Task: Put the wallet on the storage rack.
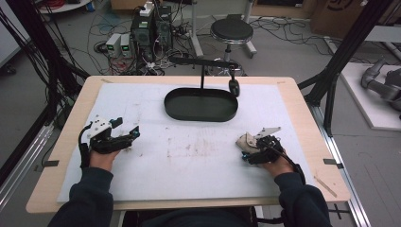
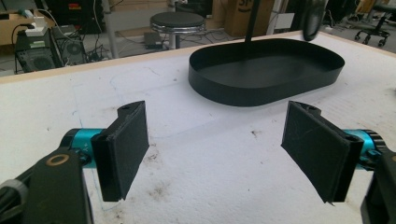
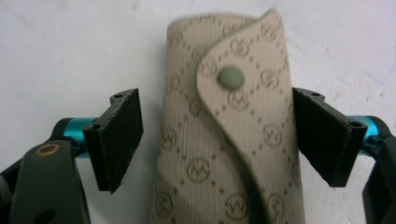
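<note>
A beige monogram-patterned pouch (image 3: pixel 229 140) with a snap-button flap lies on the white mat, between the jaws of my right gripper (image 3: pixel 217 140). Those jaws stand wide, one on each side of the pouch; the right jaw sits at its edge, the left one is apart from it. In the high view the pouch (image 1: pixel 245 140) lies at the right of the mat, just ahead of the right gripper (image 1: pixel 250 150). My left gripper (image 1: pixel 126 132) rests at the left of the mat, open with nothing between its pads (image 2: pixel 125 149).
A black oval tray (image 1: pixel 201 104) stands at the mat's far middle, with a black stand (image 1: pixel 203 64) behind it and a dark object (image 1: pixel 233 87) hanging over its right end. Beyond the table are a stool (image 1: pixel 231 31), computers and cables.
</note>
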A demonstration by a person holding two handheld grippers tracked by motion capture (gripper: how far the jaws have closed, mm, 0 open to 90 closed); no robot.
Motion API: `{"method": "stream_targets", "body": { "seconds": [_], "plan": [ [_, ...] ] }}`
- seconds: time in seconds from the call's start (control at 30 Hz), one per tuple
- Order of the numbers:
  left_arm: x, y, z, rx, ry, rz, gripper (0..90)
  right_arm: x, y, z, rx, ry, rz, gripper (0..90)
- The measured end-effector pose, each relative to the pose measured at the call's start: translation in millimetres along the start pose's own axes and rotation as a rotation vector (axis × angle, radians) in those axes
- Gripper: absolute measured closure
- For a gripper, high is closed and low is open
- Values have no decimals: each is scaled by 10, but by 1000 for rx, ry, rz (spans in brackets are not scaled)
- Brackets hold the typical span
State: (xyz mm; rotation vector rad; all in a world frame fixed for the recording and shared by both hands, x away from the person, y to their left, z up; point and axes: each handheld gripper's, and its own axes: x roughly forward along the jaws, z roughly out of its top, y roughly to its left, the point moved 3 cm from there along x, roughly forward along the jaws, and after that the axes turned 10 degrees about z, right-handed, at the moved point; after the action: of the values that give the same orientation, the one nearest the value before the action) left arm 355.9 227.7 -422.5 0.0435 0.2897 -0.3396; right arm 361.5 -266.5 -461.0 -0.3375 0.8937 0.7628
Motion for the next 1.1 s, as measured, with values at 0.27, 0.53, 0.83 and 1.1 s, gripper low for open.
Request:
{"method": "stream_targets", "body": {
  "seconds": [0.27, 0.53, 0.83, 1.1],
  "plan": [
    [5, 0, -2, 3, 3, 0, 226, -56, -5, 49, 6, -11, 12, 405],
    [2, 0, 0, 2, 2, -1, 227, -137, 10, 411, -45, -127, 26, 415],
    [1, 7, 1, 1, 0, -3, 228, -12, 15, 1081, -82, -190, 61, 414],
    [3, 9, 1, -1, -4, -5, 228, 291, -44, 1570, -91, -204, 72, 415]
  ]
}}
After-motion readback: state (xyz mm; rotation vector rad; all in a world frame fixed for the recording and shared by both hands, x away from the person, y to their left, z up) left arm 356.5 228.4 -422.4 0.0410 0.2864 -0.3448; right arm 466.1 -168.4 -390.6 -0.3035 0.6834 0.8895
